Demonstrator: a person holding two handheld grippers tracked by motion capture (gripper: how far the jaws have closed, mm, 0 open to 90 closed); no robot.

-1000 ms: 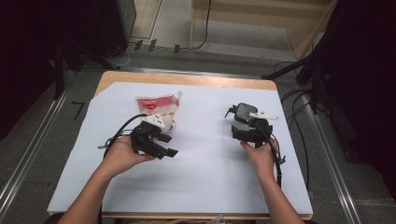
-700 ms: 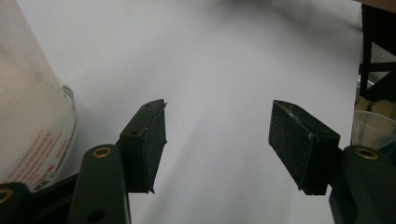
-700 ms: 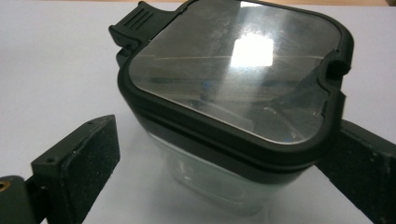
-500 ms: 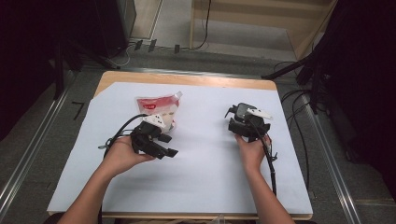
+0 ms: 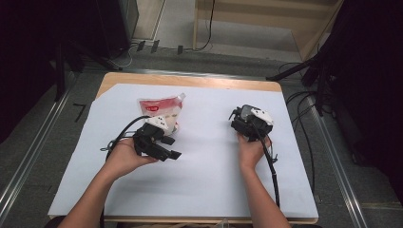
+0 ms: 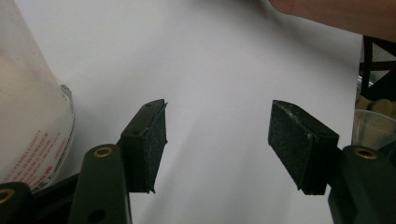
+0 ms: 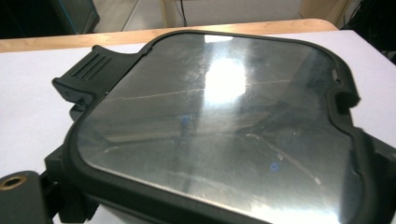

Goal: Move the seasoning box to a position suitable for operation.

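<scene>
My left gripper (image 5: pixel 174 148) lies low over the white sheet with its jaws pointing right, open and wide apart, with nothing between the pads (image 6: pixel 152 140). A red-and-white pouch (image 5: pixel 161 107) lies just beyond it and rises at the left edge in the left gripper view (image 6: pixel 28 116). My right gripper (image 5: pixel 243 118) carries a black-framed lid with a shiny clear pane (image 7: pixel 215 121) at its tip. The lid stands clear of the sheet and hides the jaws. A jaw base (image 7: pixel 14 186) shows at the lower left.
The white sheet (image 5: pixel 204 171) covers a wooden table (image 5: pixel 190 80). A clear plastic cup (image 6: pixel 373 130) stands near the table's front edge. Cables (image 5: pixel 271 166) trail from both grippers. Dark stands and floor cables ring the table.
My right hand has shifted a little to the left and lower, and the black lid has gone with it. The left hand and its open jaws have stayed put.
</scene>
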